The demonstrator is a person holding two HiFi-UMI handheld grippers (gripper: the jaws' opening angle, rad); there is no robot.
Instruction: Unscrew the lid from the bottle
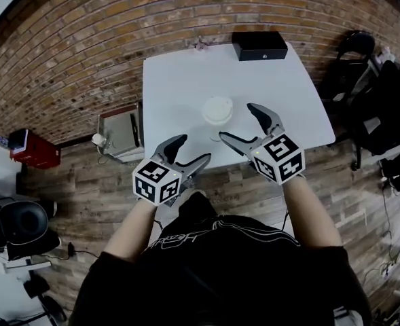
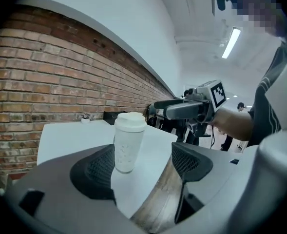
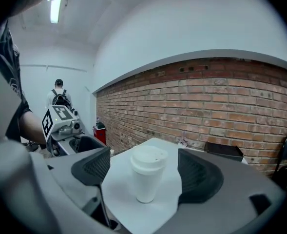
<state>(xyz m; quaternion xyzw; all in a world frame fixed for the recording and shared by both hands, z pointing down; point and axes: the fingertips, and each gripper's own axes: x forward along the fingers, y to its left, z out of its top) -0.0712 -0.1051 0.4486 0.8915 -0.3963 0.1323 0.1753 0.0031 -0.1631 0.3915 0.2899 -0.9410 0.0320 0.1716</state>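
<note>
The white bottle [image 1: 217, 111] stands upright with its lid [image 3: 149, 159] on, just above the middle of the head view, near the front edge of the table [image 1: 179, 80]. The right gripper [image 1: 238, 121], jaws spread and empty, is nearer, just to the bottle's lower right. The left gripper [image 1: 193, 149], also spread and empty, hangs farther off at lower left.

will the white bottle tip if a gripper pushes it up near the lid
Probably yes: the bottle stands tall and narrows toward its base, below a wider lid, so a high push could topple it. On the smooth white table it may also slide. Weight unclear: it is opaque.
</note>
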